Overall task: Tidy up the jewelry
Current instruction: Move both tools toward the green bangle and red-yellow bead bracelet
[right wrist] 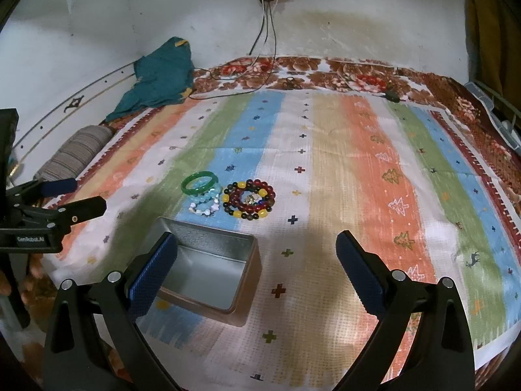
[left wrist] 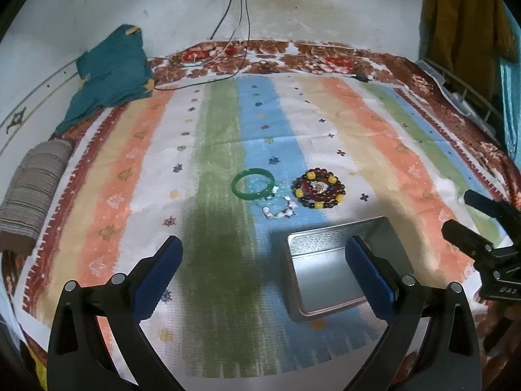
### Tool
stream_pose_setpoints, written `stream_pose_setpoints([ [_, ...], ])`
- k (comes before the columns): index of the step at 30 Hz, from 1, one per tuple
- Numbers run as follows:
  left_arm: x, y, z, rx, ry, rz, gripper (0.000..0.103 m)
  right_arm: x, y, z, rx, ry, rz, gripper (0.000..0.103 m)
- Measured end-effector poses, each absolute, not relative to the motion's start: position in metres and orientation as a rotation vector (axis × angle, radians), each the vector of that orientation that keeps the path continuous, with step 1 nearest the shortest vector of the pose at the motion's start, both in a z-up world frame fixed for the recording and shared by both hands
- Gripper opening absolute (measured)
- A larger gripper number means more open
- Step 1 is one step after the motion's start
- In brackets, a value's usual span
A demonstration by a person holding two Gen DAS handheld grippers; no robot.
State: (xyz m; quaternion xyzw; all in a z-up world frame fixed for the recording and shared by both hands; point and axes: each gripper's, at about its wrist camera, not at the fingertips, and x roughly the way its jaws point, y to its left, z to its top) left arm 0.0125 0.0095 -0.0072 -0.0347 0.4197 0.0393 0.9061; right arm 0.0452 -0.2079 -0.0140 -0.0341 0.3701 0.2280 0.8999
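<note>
Both claws, left point(left wrist: 263, 273) and right point(right wrist: 257, 270), hover spread wide, green bangle point(left wrist: 254, 184) and bead bracelets point(left wrist: 318, 193) at 12 o'clock past the tin point(left wrist: 294, 288).

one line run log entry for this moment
left gripper: open, empty | right gripper: open, empty | green bangle, beaded bracelets: on cloth | metal tin: empty

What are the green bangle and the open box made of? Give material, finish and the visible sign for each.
Green bangle: probably jade or glass, possibly plastic; one smooth, glossy, slightly translucent ring.
Open box: thin metal, likely tinplate; silvery brushed walls with dull reflections and rounded corners.
</note>
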Motion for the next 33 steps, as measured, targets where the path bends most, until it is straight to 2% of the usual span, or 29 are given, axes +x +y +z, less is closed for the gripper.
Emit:
stream_pose_setpoints([
  [33, 0.026, 0.009, -0.018, -0.033, 0.922, 0.134, 0.097, 0.062, -0.208, -0.022, -0.066, 0.808, 0.46, 0.099],
])
